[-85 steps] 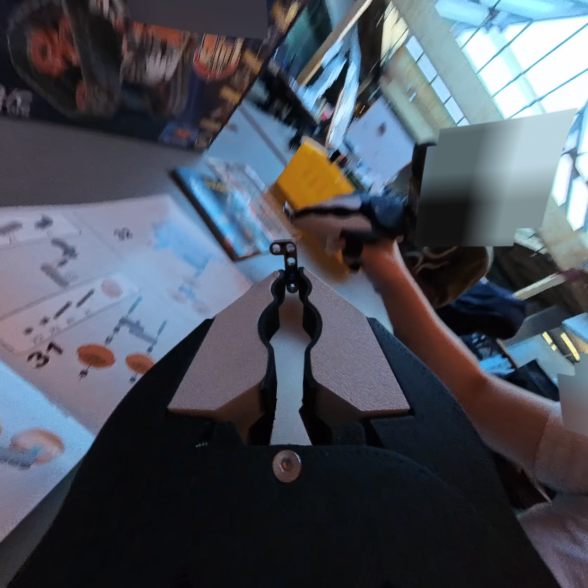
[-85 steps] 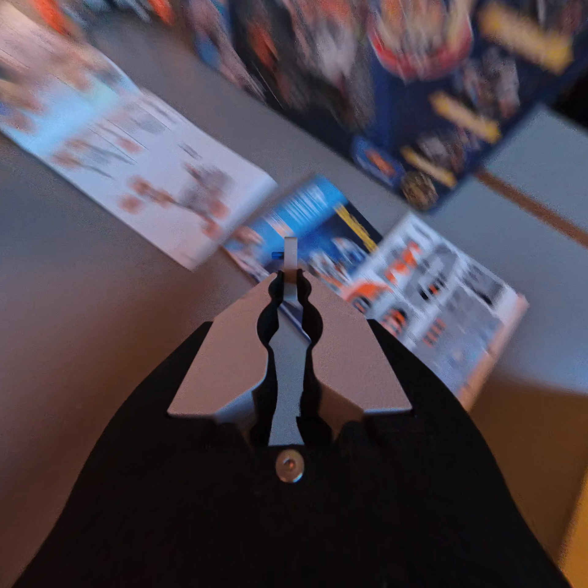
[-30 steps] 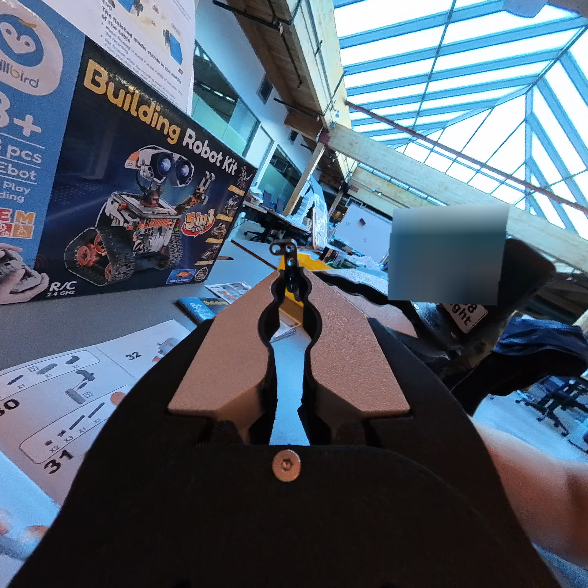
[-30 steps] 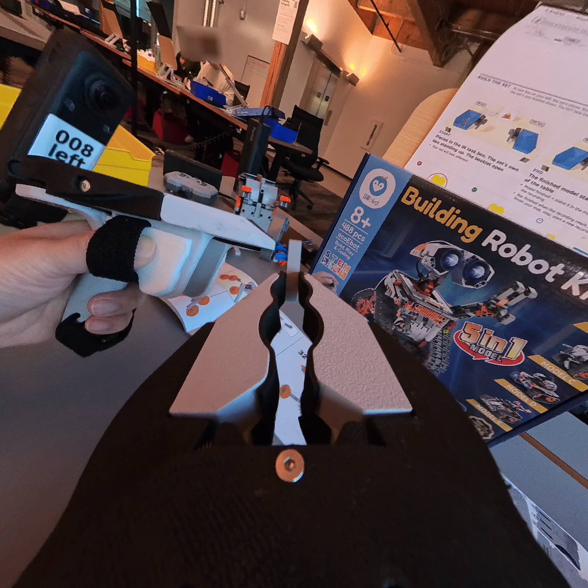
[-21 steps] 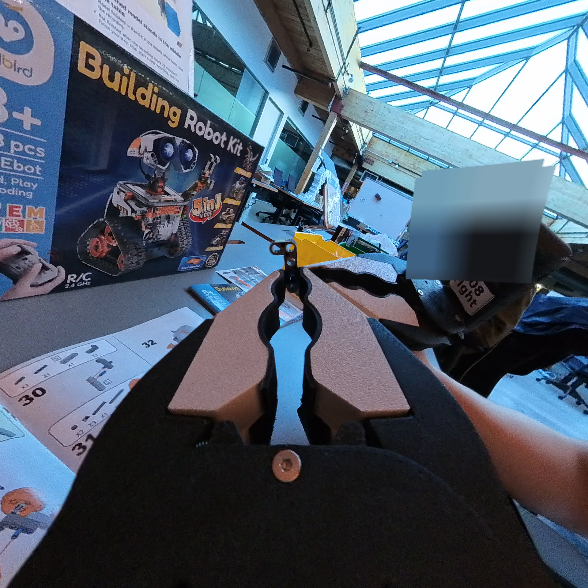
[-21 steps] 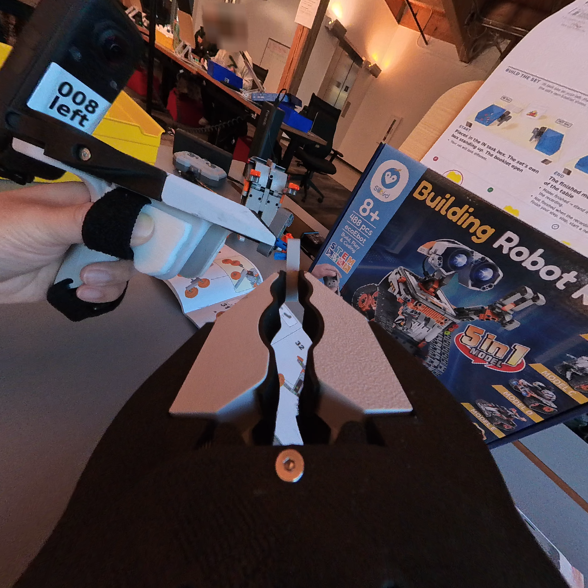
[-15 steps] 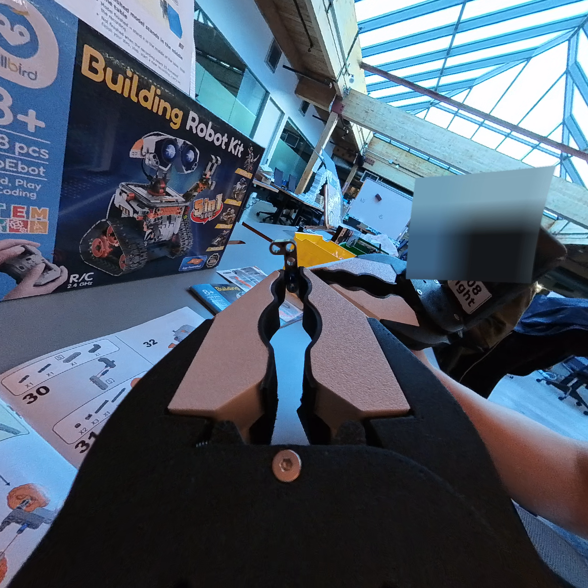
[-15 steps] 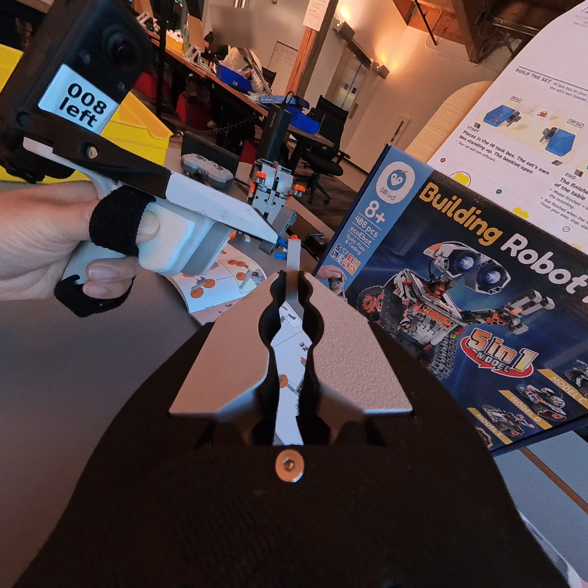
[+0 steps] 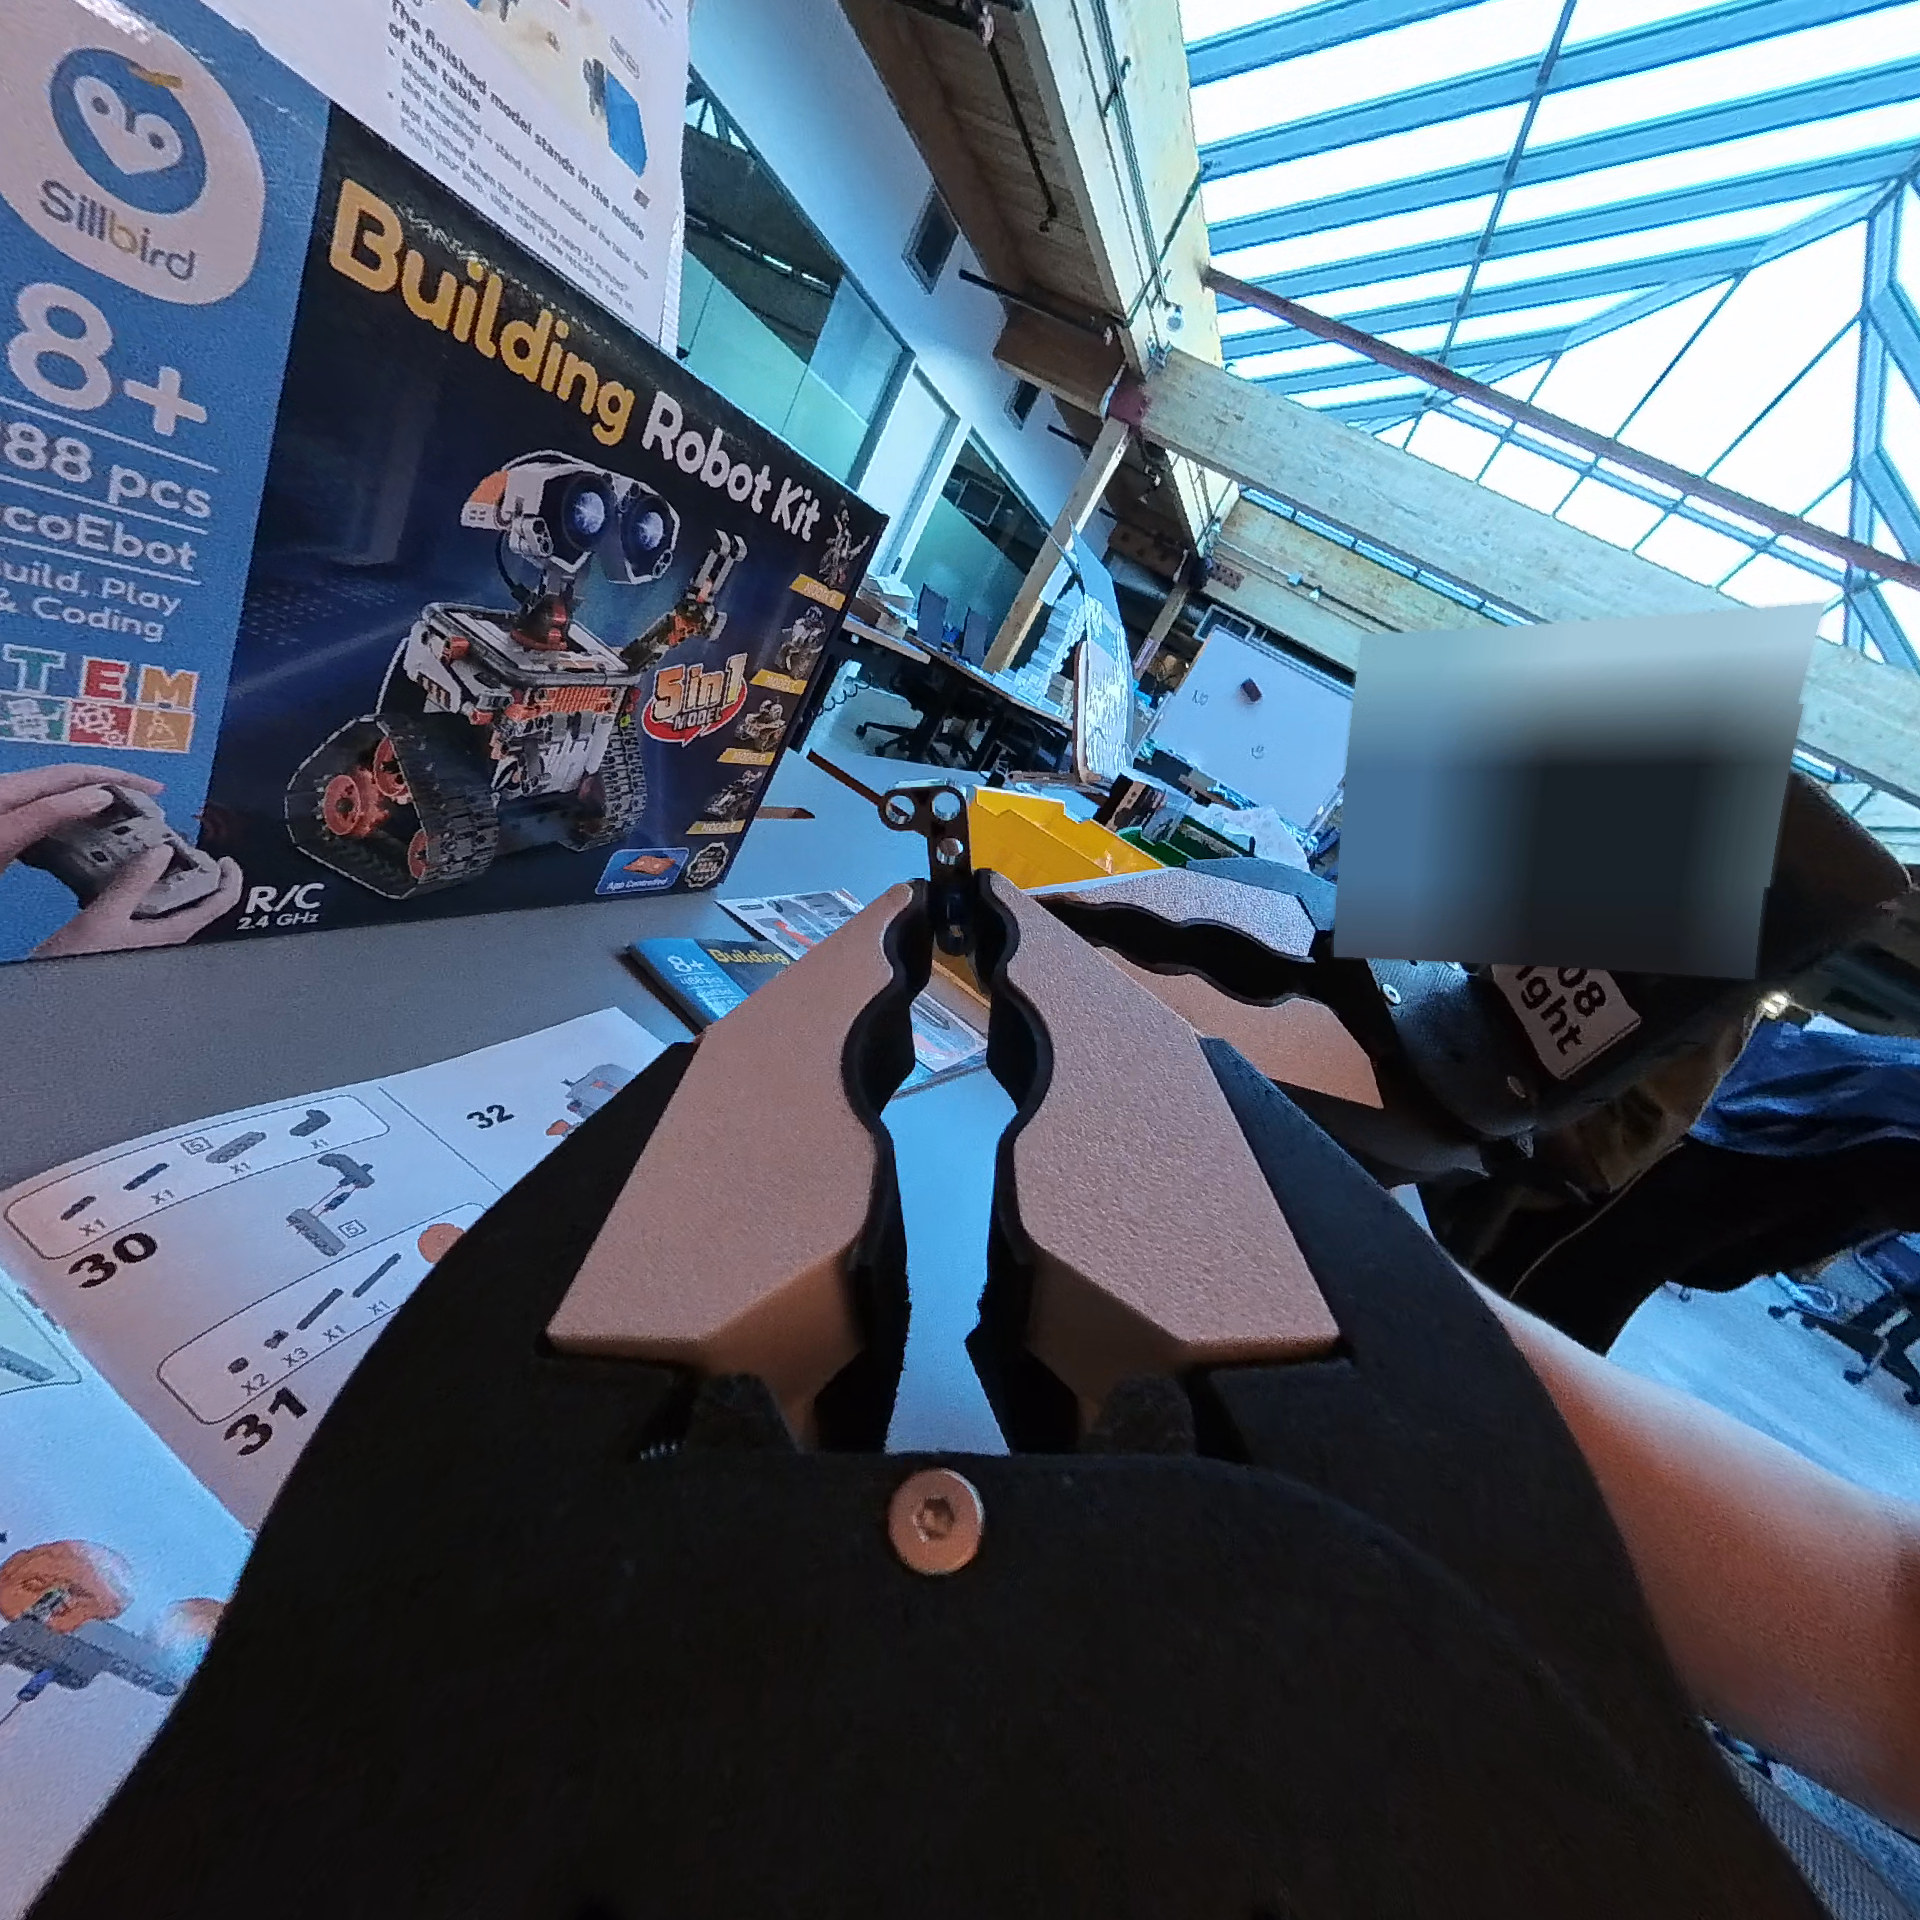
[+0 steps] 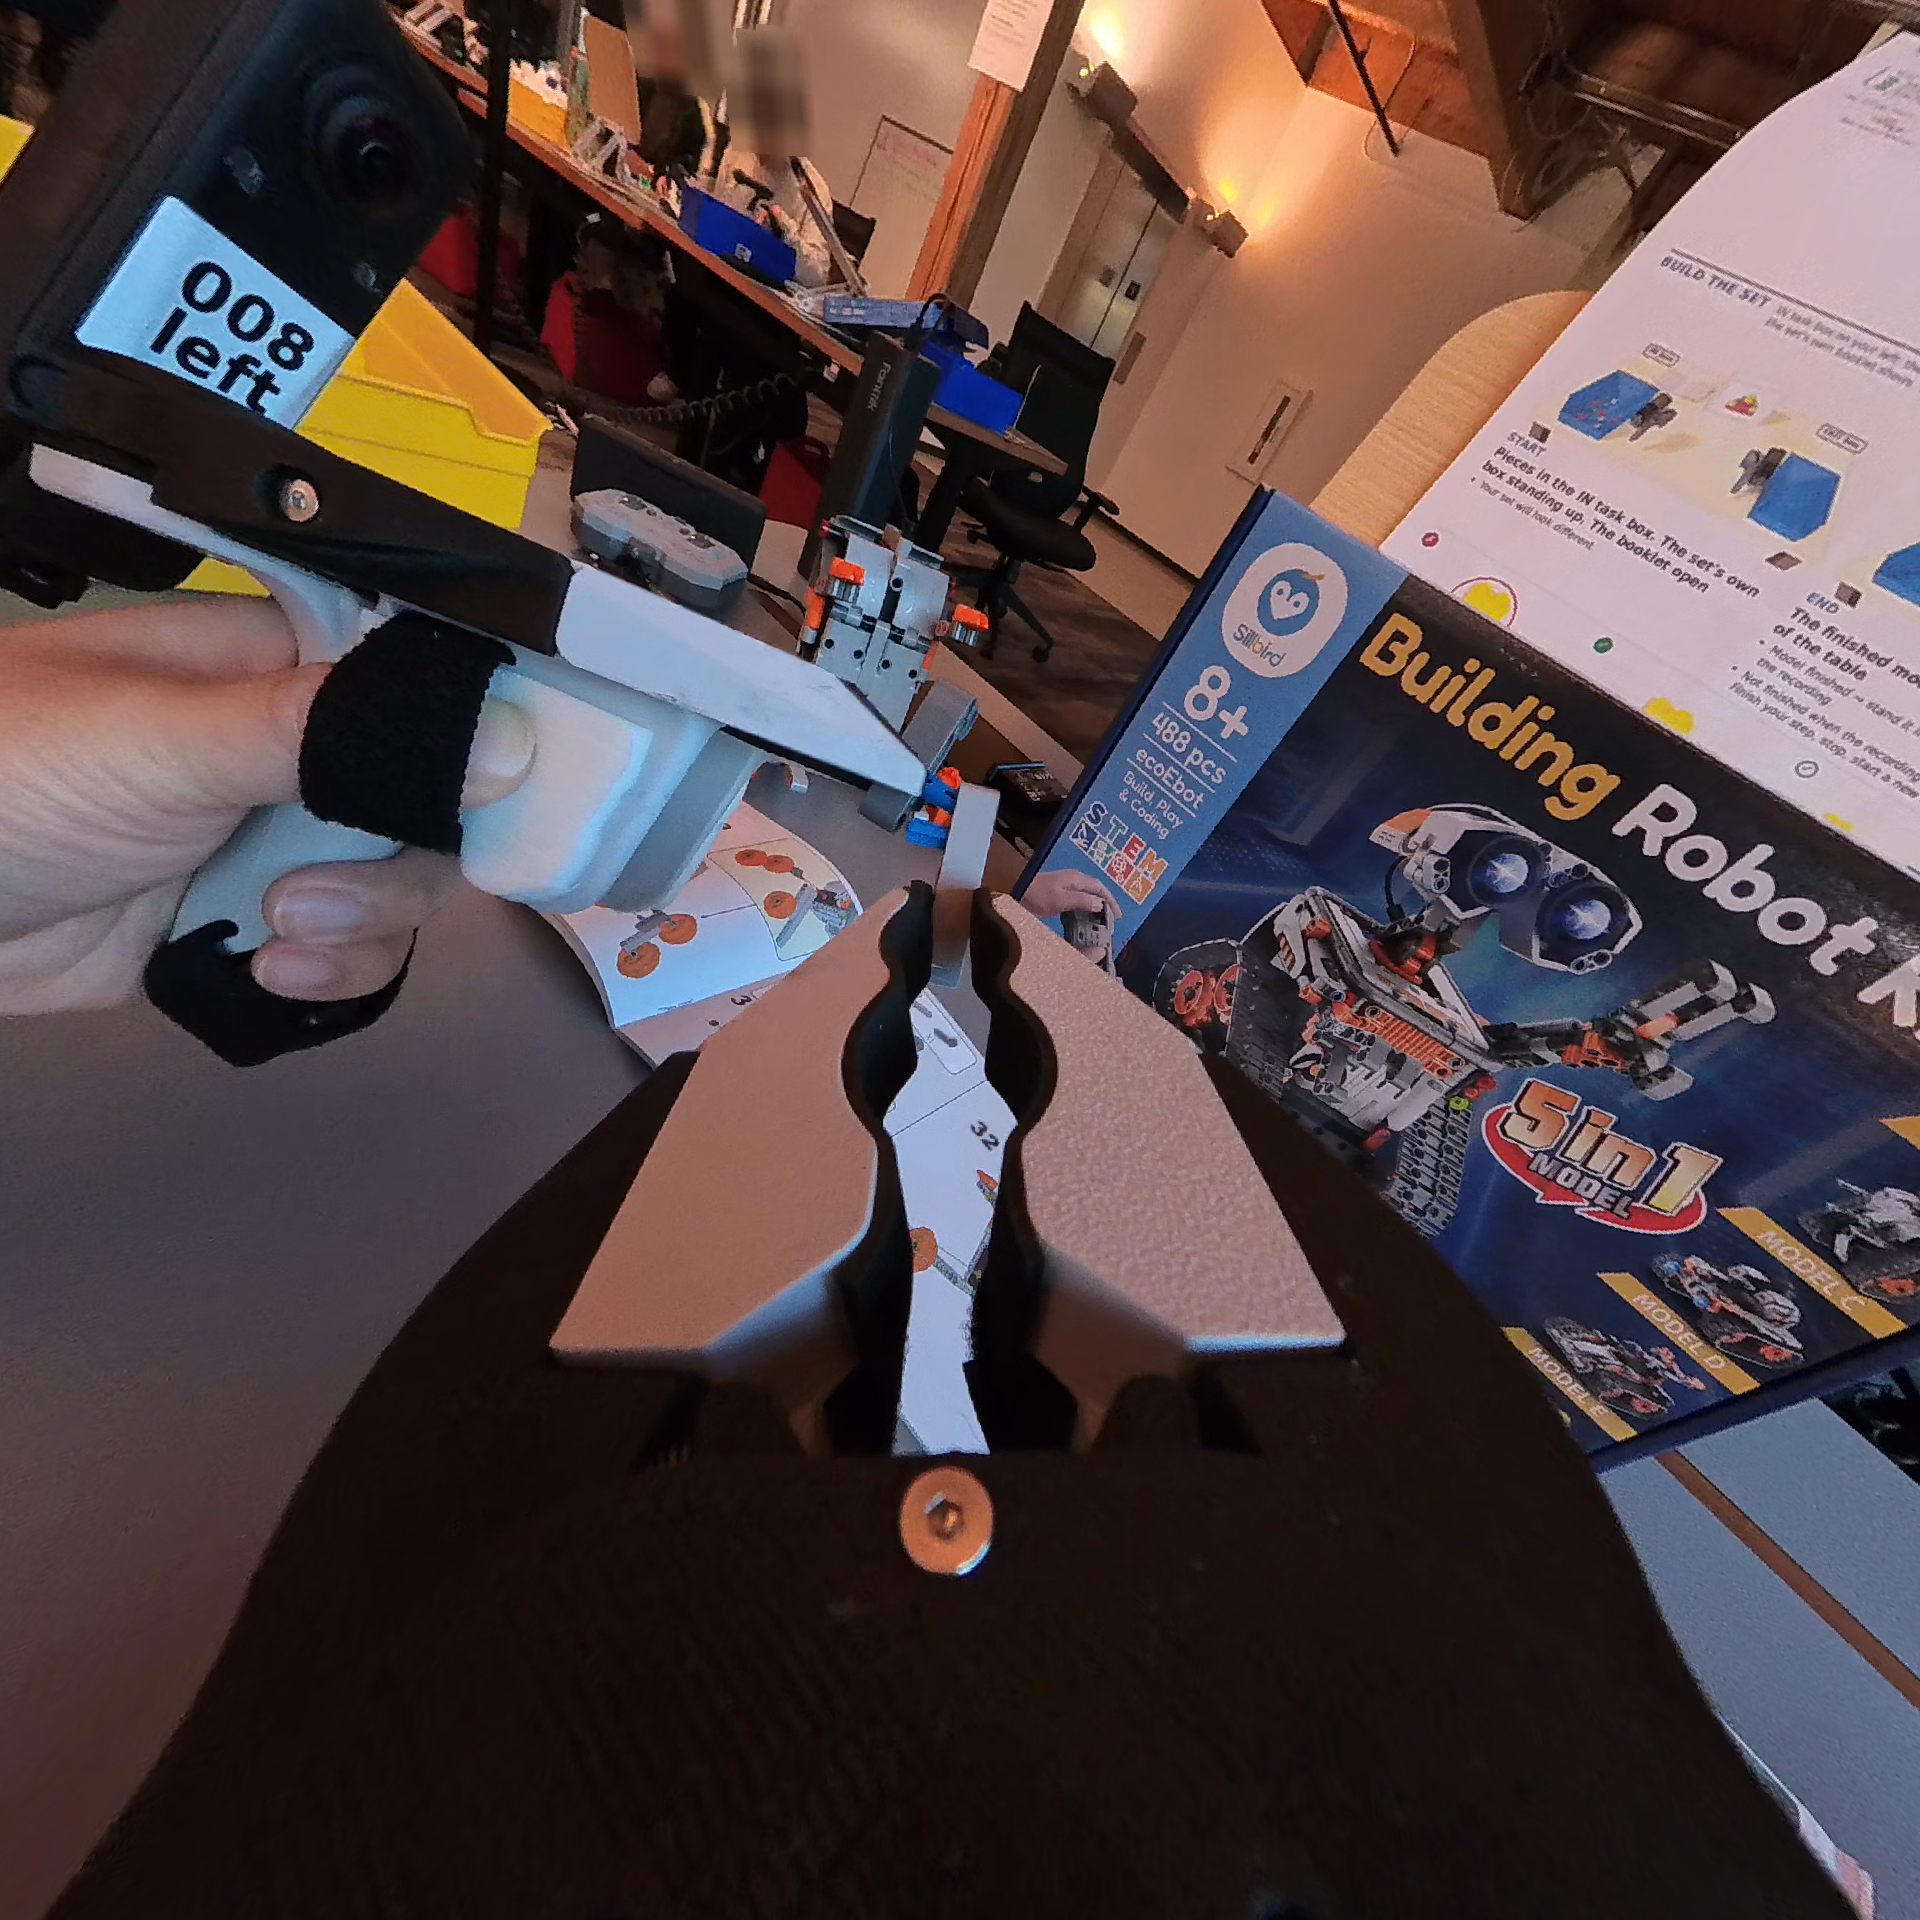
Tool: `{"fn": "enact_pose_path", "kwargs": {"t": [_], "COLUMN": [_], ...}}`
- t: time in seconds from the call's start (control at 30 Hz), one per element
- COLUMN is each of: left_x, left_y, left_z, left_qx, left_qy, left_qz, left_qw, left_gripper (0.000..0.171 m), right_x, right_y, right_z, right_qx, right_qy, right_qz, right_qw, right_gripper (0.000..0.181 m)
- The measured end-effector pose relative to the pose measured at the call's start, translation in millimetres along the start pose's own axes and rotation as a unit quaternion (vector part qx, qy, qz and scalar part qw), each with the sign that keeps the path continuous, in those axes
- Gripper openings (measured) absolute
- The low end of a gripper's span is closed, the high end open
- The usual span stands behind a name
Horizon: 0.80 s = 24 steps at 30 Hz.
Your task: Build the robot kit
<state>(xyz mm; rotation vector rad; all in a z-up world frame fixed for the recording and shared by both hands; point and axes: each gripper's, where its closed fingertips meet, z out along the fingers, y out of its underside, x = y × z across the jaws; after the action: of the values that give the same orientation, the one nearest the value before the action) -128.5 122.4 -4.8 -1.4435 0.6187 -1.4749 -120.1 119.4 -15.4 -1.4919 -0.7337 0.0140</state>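
left gripper [image 9: 948, 902] is closed on a small black angled beam [image 9: 940, 847]; right gripper [image 10: 948, 912] is closed on a pale, maybe grey, flat piece [image 10: 964, 854], near the robot kit box [image 10: 1507, 966].

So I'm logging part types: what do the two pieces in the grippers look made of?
The dark L-shaped piece in the left gripper looks like glossy moulded plastic, since its hole rims catch highlights. The pale grey piece in the right gripper looks like smooth matt plastic, evenly coloured.

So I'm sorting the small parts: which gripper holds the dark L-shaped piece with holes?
The left gripper pinches the dark L-shaped beam, holes visible above its tips. The right gripper holds a plain light grey piece instead.
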Motion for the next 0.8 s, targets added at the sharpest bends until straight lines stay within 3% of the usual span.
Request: {"fn": "enact_pose_path", "kwargs": {"t": [0.3, 0.43, 0.8], "left_x": [-0.8, 1.1, -0.8], "left_y": [0.5, -0.3, -6.9], "left_z": [-0.9, 0.2, -2.1], "left_qx": [-0.009, -0.003, 0.028], "left_qy": [-0.002, -0.010, -0.045], "left_qz": [0.003, 0.020, 0.056], "left_qw": [1.000, 1.000, 0.997], "left_gripper": [0.004, 0.004, 0.004], "right_x": [-0.3, 0.0, -1.1], "right_y": [1.3, 0.0, -5.8], "right_z": [0.1, -0.9, 4.2], "right_qx": [0.002, 0.013, 0.020], "right_qy": [-0.011, -0.019, 0.023], "right_qz": [-0.026, 0.003, 0.018], "right_qw": [1.000, 1.000, 0.999], "right_gripper": [0.005, 0.005, 0.005]}}
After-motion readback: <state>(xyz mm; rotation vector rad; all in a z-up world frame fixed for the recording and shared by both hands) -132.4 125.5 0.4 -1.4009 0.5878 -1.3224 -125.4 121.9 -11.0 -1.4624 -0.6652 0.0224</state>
